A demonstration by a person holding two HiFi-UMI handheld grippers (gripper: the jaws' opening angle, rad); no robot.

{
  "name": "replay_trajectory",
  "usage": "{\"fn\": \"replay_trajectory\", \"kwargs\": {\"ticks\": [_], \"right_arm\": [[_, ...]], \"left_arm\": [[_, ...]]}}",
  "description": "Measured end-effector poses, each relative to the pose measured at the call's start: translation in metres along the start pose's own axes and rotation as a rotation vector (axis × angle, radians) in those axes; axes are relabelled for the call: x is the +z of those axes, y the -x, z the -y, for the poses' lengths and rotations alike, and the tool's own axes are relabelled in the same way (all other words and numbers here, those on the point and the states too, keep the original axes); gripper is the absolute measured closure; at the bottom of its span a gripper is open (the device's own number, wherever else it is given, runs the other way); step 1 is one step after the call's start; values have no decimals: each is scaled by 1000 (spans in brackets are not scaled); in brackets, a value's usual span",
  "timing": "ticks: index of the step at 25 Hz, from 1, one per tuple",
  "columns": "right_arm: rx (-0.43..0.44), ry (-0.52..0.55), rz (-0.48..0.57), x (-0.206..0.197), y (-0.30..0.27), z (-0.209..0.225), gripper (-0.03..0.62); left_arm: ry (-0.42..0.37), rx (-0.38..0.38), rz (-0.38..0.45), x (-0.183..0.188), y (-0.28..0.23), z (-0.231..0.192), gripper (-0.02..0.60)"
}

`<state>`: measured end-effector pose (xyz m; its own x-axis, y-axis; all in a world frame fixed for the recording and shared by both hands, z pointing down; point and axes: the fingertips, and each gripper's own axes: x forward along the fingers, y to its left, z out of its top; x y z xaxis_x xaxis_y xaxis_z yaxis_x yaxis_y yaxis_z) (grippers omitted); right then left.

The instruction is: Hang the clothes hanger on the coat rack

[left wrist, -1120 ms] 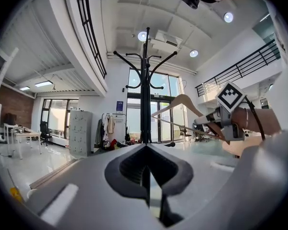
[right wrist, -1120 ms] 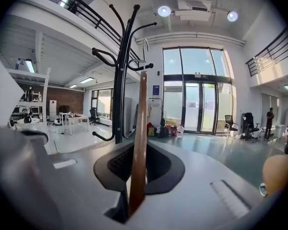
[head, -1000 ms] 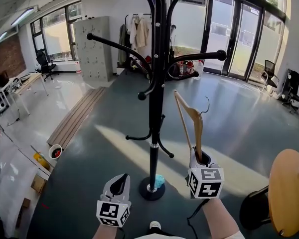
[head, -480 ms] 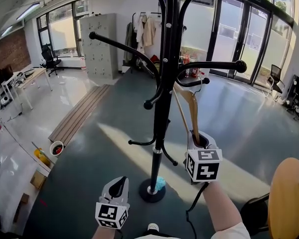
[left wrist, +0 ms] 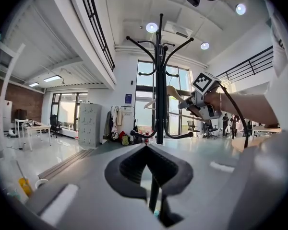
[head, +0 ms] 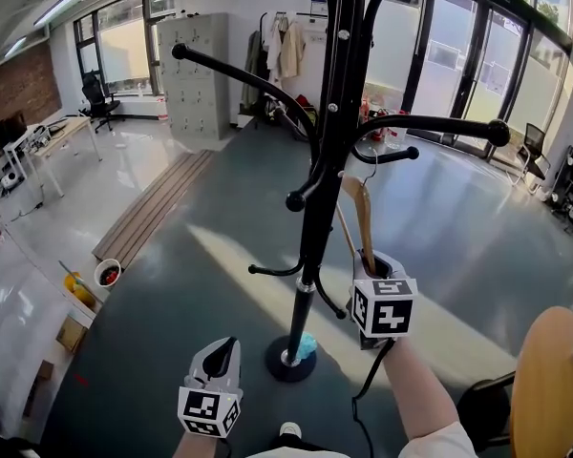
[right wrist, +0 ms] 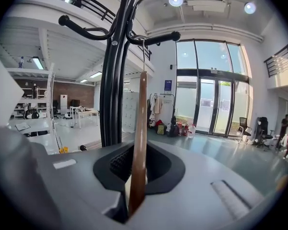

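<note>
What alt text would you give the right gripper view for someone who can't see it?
The right gripper is shut on a wooden clothes hanger, seen edge-on and upright beside the black coat rack. Its wire hook reaches up to a curved rack arm; whether it is over the arm is unclear. Behind is a bright hall with glass doors.

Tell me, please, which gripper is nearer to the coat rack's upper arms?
Right. The right gripper holds the hanger up below the upper arms; the left gripper sits low, near the base.
</note>
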<state>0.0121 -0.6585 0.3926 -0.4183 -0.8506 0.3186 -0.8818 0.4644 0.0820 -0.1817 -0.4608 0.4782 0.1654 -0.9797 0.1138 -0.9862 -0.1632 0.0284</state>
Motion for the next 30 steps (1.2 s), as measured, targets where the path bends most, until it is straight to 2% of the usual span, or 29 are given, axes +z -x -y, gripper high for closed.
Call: {"fn": "replay_trajectory", "kwargs": {"ticks": [11,13,17,21,27,30], "right_arm": [[0,-18,22,-6,8,-2,523],[7,-30,44,-2,14,-4,496],[10,-45,109,8,31,-10,368],[-18,-27,132,10,54,-12,324],[-61,-34,173,2,108,-15,333],[-94,-30,177,-15,141,-23,342]], "left_arm": [[-3,-2,2,-3,11,0,581],[-6,-2,6,-2,15,0,581],[-11,-12,16,0,24,-1,581],[-12,-30,22,4,31,1,581],[-20,-74,39,10,46,17,581],[-24,-98,45,8,60,23,581]]}}
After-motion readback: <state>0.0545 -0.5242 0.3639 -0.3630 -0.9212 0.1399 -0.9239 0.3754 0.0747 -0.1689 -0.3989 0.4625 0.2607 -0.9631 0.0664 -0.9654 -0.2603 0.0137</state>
